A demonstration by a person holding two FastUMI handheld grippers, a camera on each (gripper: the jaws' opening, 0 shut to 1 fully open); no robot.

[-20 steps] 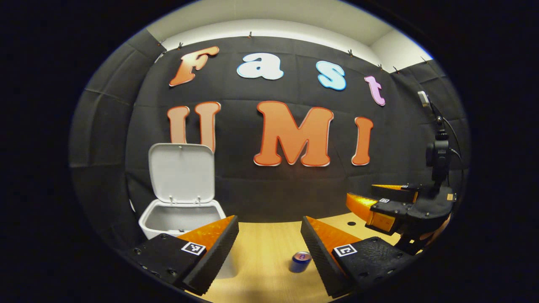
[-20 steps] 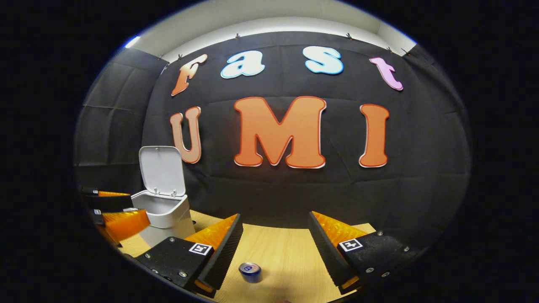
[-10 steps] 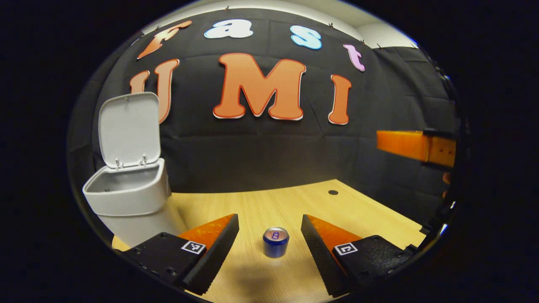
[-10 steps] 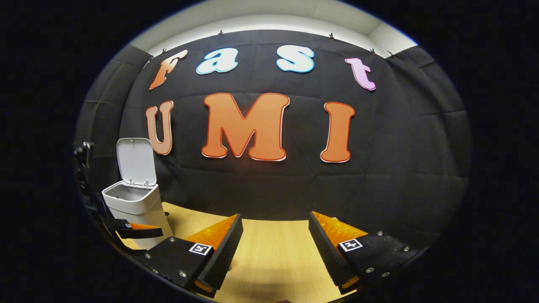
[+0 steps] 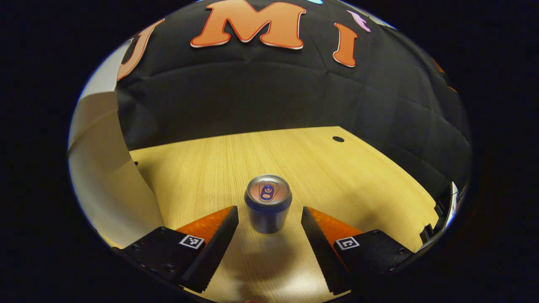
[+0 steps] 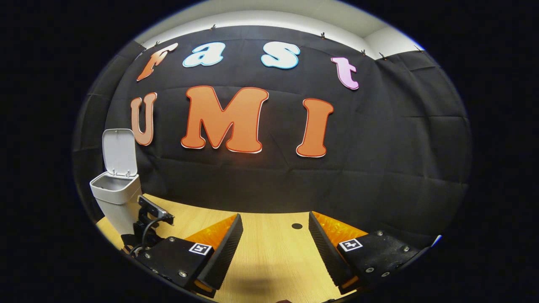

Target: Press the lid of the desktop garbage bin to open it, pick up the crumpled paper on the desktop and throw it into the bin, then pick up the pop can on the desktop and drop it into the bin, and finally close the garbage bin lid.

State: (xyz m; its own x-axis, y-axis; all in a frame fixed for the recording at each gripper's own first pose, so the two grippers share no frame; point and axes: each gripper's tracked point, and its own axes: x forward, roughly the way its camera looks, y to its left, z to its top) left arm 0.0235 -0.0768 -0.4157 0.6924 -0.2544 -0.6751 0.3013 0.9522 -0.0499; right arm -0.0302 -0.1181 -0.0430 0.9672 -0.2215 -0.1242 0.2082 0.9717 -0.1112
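Note:
The pop can [image 5: 268, 204], silver-blue with its tab on top, stands upright on the wooden table [image 5: 345, 181]. My left gripper [image 5: 268, 213] is open, tilted down over the table, with one fingertip on each side of the can and a gap on both sides. The white garbage bin [image 6: 116, 191] stands at the table's far left with its lid [image 6: 120, 151] raised upright. In the left gripper view the bin's wall [image 5: 101, 168] is close on the left. My right gripper [image 6: 276, 219] hangs open above the table with nothing between its fingers.
A small dark hole [image 5: 338, 139] marks the tabletop toward the back, and the hole [image 6: 297, 226] lies just ahead of my right gripper. A black mount with a cable [image 6: 150, 215], part of the other gripper, sits in front of the bin. The black cloth wall closes the table's back.
My left gripper has dropped and tilted down toward the can, which now sits between its fingertips. My right gripper has swung rightward, so the bin sits farther left in its view.

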